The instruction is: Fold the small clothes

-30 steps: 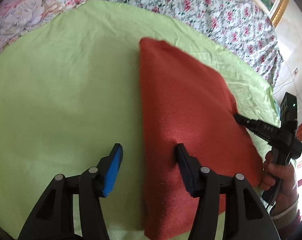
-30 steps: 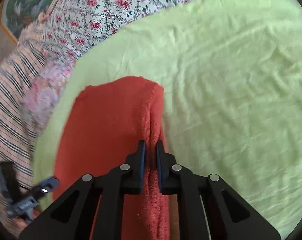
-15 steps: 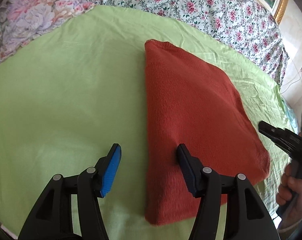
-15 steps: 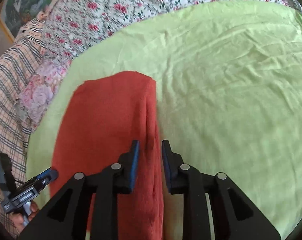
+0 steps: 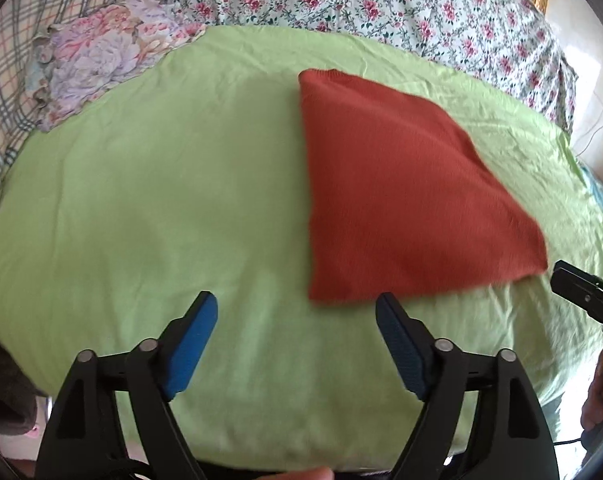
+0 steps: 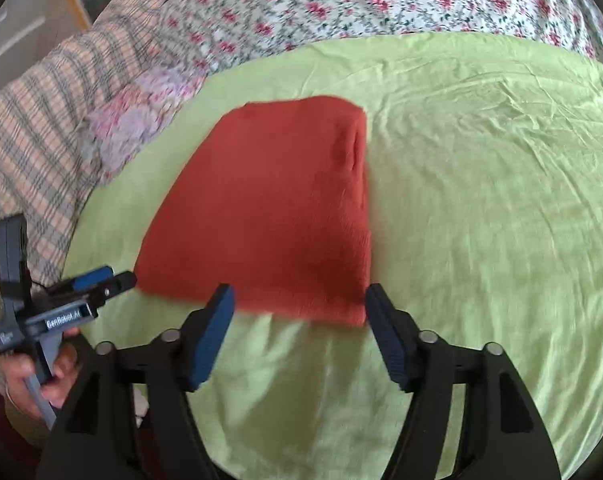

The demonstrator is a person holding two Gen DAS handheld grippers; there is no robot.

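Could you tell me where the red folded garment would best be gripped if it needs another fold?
Probably at the two near corners of the red folded garment, coming in from the near hem. It lies flat on the green sheet, so only edges offer purchase. The right hand-held gripper and left hand-held gripper, jaws just opened and empty, already face that hem. The right edge looks thicker.

Left gripper: black plastic arms w/ triangular cut-outs, silver round pivot screws, blue ribbed pads on the inner faces. Right gripper: same build, black frame, silver screws, blue pads. Seen from the right cam, left unit has a grey body w/ white lettering, partly legible, "GenRobot", blue strip along top, black upright block at far left, grey handle in a hand.
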